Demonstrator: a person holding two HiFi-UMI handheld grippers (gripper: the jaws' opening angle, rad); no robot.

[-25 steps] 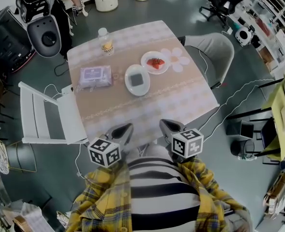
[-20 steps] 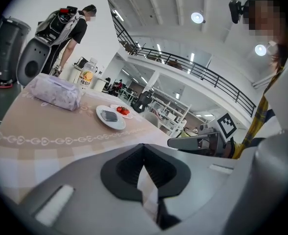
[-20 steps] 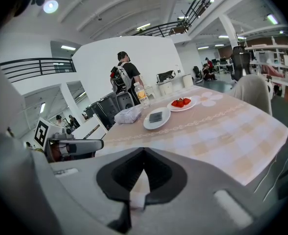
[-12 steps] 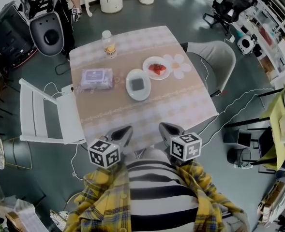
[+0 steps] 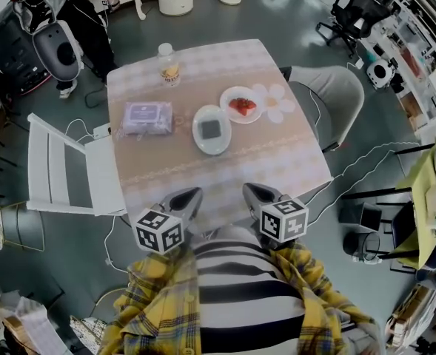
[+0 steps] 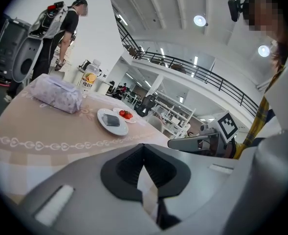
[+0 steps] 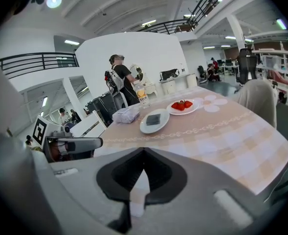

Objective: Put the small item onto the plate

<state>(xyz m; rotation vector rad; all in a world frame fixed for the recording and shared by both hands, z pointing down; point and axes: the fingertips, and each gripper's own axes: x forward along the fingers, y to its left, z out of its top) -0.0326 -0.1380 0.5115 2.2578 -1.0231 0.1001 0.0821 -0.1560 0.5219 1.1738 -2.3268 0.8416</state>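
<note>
Room: large open hall with a grey floor; shelving and office chairs along the far right.
Table (image 5: 225, 176): square, with a beige and pale checked cloth; a white chair (image 5: 62, 176) stands at its left side and a grey chair (image 5: 332, 98) at its right.
Plate (image 5: 212, 148): white, near the middle of the table, slightly to the far side.
Small item (image 5: 212, 129): dark grey, flat, lying on the plate at its centre.
Second plate (image 5: 229, 97): smaller, just right of and beyond the first, carrying strawberries (image 5: 243, 106).
Wipes packet (image 5: 146, 117): lilac, left of the plate, apart from it.
Bottle (image 5: 169, 63): upright near the far edge, beyond the packet.
Left gripper (image 5: 192, 196): at the near table edge, close to the person's body; jaws closed together with nothing between them.
Right gripper (image 5: 253, 192): beside the left at the same edge; jaws likewise pressed together and empty.
Separation: both grippers well apart from the plate and the item.
</note>
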